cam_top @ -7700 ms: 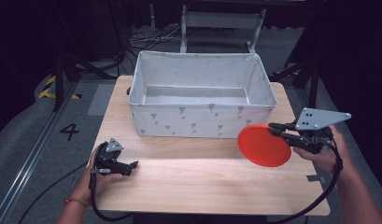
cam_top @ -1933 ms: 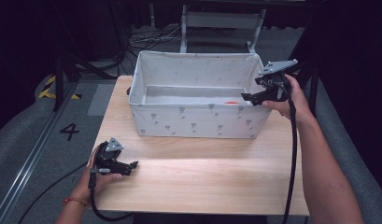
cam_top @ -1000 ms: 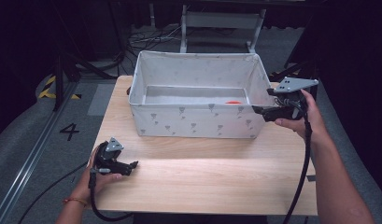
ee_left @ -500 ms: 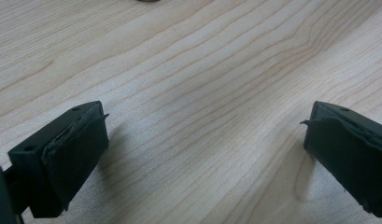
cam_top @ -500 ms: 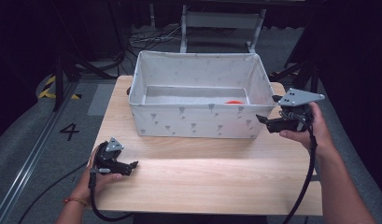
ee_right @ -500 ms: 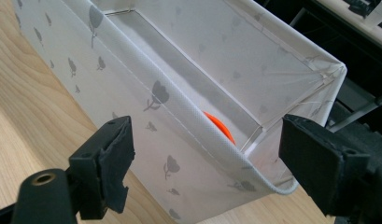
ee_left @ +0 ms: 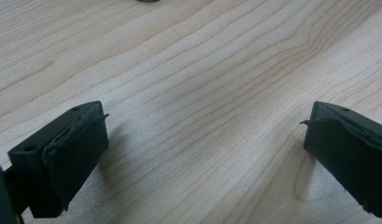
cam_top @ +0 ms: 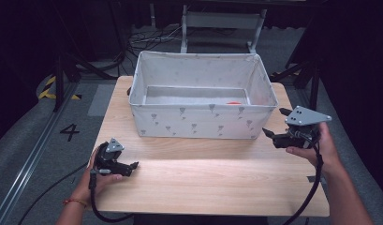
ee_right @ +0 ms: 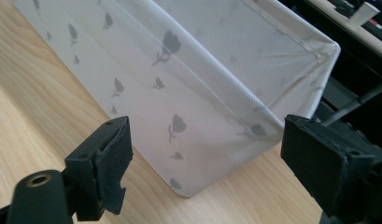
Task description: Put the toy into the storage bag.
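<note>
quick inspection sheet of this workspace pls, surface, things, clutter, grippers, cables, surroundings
surface: light wooden table, bare in front of the bin
job's things: white fabric bin with grey flower print, upright; a red object lies inside near its right end, mostly hidden
clutter: nothing seen
grippers: left gripper open, low over the table's front left; right gripper open, empty, beside the bin's right front corner
cables: one black cable trails from the right gripper, another from the left
surroundings: dark floor with a painted 4, metal frame behind the table

Red disc lies inside fabric bin (mostly hidden).
</note>
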